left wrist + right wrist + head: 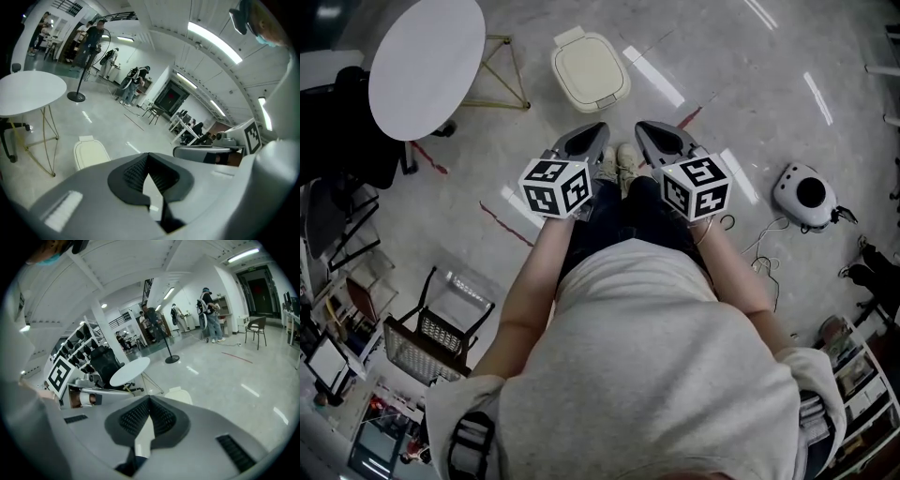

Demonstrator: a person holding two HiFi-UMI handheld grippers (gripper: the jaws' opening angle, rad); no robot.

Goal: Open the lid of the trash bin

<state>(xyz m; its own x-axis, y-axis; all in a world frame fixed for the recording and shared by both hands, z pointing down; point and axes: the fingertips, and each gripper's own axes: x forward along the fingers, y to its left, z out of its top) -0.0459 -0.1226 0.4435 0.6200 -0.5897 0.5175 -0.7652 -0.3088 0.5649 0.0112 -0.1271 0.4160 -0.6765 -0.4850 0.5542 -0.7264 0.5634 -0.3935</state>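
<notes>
Left gripper (592, 133) and right gripper (649, 131) hung side by side in front of me, above my shoes (617, 164). Each had its jaws pressed together at the tips, with nothing between them. The trash bin (590, 71) stood on the pale floor (741, 84) at about twelve o'clock from the grippers, apart from both, its cream lid (588, 66) down. A round white table (427, 54) stood at ten o'clock, beside the bin. A white rounded device (806, 195) lay on the floor at four o'clock, well apart from the bin.
</notes>
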